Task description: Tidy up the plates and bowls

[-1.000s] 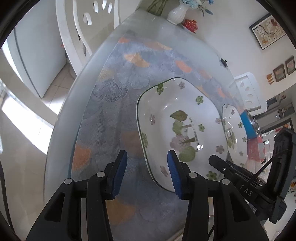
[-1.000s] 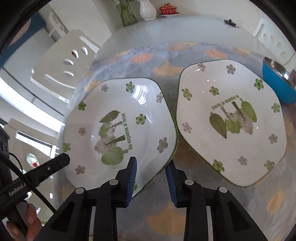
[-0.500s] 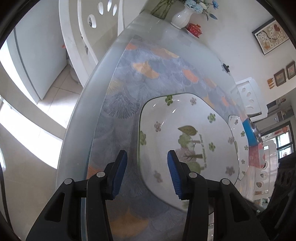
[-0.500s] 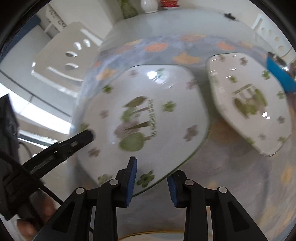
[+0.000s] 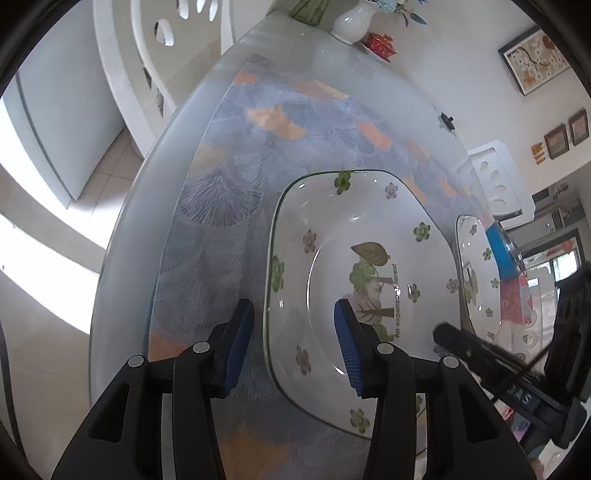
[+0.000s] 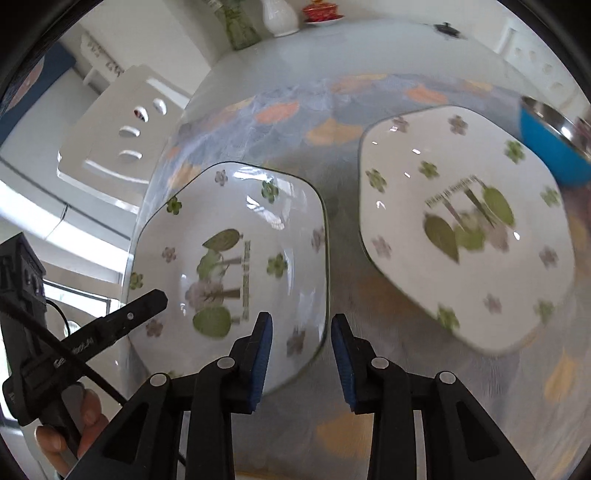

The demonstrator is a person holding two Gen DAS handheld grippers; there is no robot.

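A white deep plate [image 5: 369, 229] [image 6: 236, 236] with green flowers and a tree print lies on the table. My left gripper [image 5: 293, 314] is open and straddles its left rim, with a gap on both sides. My right gripper [image 6: 302, 321] straddles the opposite rim; one pad is over the dish, the other just outside the edge with a thin gap, so it is open. A matching second plate [image 6: 465, 229] [image 5: 476, 273] lies apart to the right. Beyond it stands a blue bowl [image 6: 546, 147] [image 5: 500, 254] with a steel inside.
The glass table [image 5: 122, 258] covers a blue and orange patterned cloth; its curved edge runs close on the left. White chairs [image 5: 147, 55] [image 6: 122, 136] stand around it. A white vase [image 5: 351, 18] and a red lidded cup [image 5: 380, 42] sit at the far end. A hand [image 6: 70, 424] holds the left gripper.
The near plate has slid away from the second plate and toward my left gripper, so its rim sits deeper between the left fingers. The right hand swung left and came back.
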